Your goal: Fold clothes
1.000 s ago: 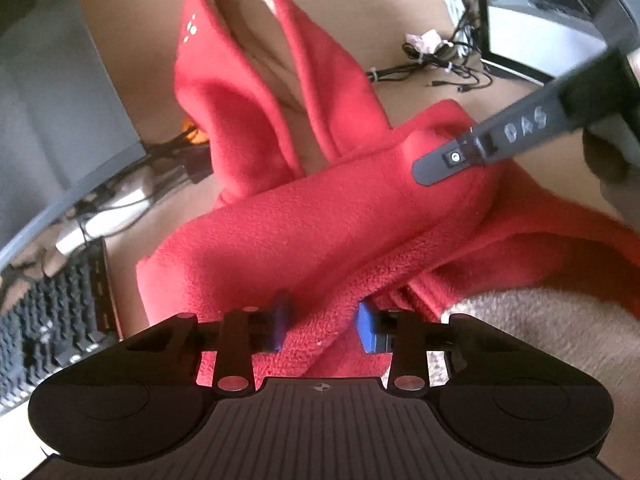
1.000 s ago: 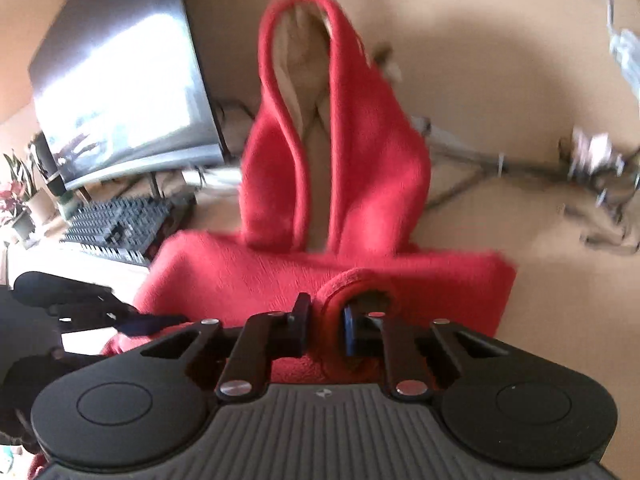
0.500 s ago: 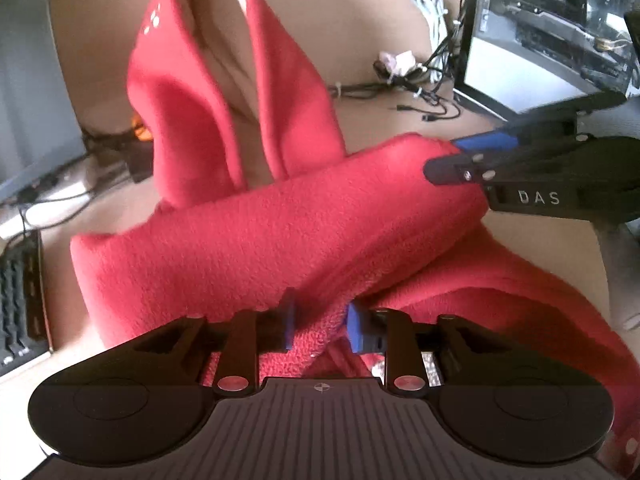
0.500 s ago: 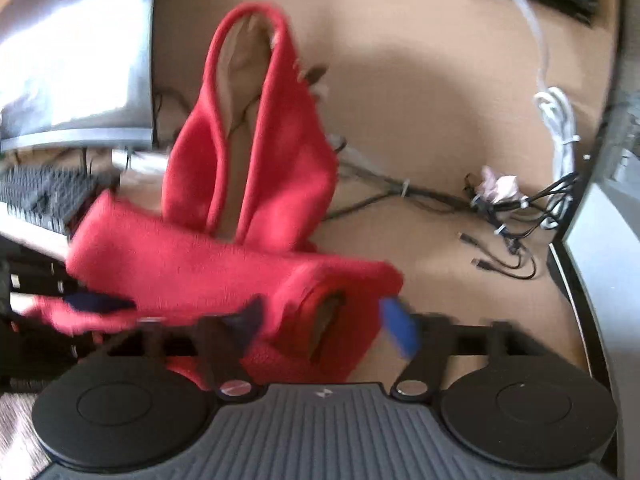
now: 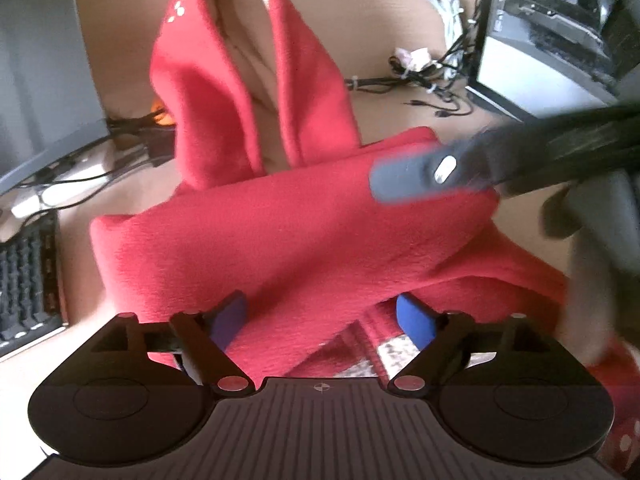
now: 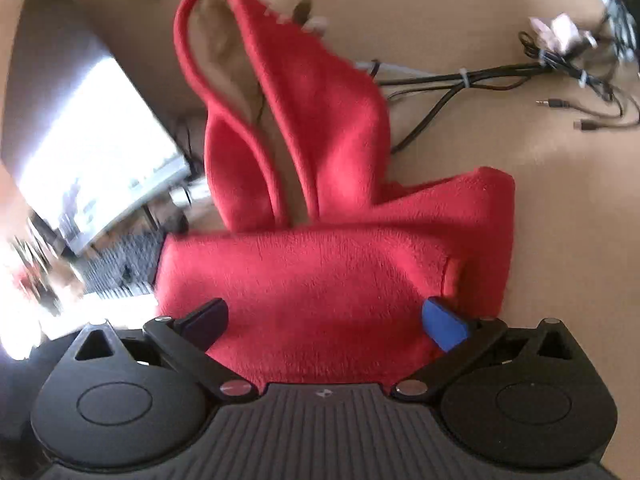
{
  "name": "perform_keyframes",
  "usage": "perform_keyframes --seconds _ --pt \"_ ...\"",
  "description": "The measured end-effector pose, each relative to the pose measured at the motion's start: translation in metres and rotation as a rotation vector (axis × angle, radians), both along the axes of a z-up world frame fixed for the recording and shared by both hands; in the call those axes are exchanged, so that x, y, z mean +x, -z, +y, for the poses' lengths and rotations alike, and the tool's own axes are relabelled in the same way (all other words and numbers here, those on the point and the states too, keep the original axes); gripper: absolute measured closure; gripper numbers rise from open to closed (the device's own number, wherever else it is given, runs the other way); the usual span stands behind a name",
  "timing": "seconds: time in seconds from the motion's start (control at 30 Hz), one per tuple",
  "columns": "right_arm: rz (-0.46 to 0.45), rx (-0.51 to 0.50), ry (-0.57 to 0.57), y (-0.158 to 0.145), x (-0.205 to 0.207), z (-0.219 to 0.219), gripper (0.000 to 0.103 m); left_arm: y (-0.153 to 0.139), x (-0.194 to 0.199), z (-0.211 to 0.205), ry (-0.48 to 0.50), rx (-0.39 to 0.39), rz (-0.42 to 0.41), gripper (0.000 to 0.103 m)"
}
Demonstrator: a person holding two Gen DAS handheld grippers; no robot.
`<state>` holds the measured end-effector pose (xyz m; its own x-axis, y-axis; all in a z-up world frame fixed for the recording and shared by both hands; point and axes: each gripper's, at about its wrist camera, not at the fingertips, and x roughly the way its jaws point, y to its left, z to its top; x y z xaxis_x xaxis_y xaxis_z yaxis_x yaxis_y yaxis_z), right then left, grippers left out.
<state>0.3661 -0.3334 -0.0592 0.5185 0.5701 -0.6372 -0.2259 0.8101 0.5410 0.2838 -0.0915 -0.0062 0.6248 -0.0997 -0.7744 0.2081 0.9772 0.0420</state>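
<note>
Two wrist views, same scene: tan matte desk surface (image 6: 560,208), sunlit, cluttered at the edges. Far right sit a bundle of black cables (image 6: 480,76), a coiled white cord (image 5: 444,12) and an open grey computer case (image 5: 540,44). Left side has a grey monitor (image 5: 40,80) and a black keyboard (image 5: 28,280) at the near-left desk edge.

Red fleece hooded garment with cream lining (image 5: 288,232) lies on the desk, body folded into a band running left-right, hood (image 6: 280,112) laid flat toward the far side, cream lining showing in the hood opening.

Left gripper (image 5: 324,316): jaws opening, blue pads clear on both sides of the near edge of the fleece; fabric sits between them but isn't pinched.

Right gripper (image 6: 326,320): jaws opening, spread wide over the right end of the folded band, pads not pressing it. In the left view it shows as a blurred black finger over the band's far-right corner.

Small white dot marks on the hood; no readable text, blur hides the gripper lettering.
</note>
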Motion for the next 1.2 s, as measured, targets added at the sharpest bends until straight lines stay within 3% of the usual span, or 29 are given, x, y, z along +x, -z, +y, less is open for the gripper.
perform_keyframes --seconds 0.33,0.57,0.63,0.8,0.9,1.1,1.2 --pt "-0.004 0.046 0.032 0.004 0.002 -0.003 0.000 0.002 -0.004 0.012 -0.051 0.009 0.011 0.010" --pt "-0.001 -0.028 -0.038 0.001 0.003 0.010 0.000 0.002 -0.003 0.012 -0.059 0.009 0.016 0.010" --pt "-0.008 -0.078 -0.056 0.000 0.002 0.018 0.000 0.001 -0.004 0.014 -0.069 -0.004 0.016 0.010" --pt "-0.017 -0.139 -0.059 0.000 0.000 0.028 0.000 -0.001 -0.012 0.027 -0.120 -0.120 0.015 0.009" --pt "0.007 -0.078 -0.048 0.002 0.004 0.021 0.000 0.003 -0.016 0.033 -0.144 -0.172 0.029 0.008" --pt "0.137 0.190 -0.014 0.007 0.021 -0.020 0.000 0.005 -0.026 0.036 -0.169 -0.234 0.025 0.007" --pt "0.147 0.190 -0.014 0.002 0.020 -0.025 0.000 0.006 -0.033 0.040 -0.197 -0.298 0.027 0.005"
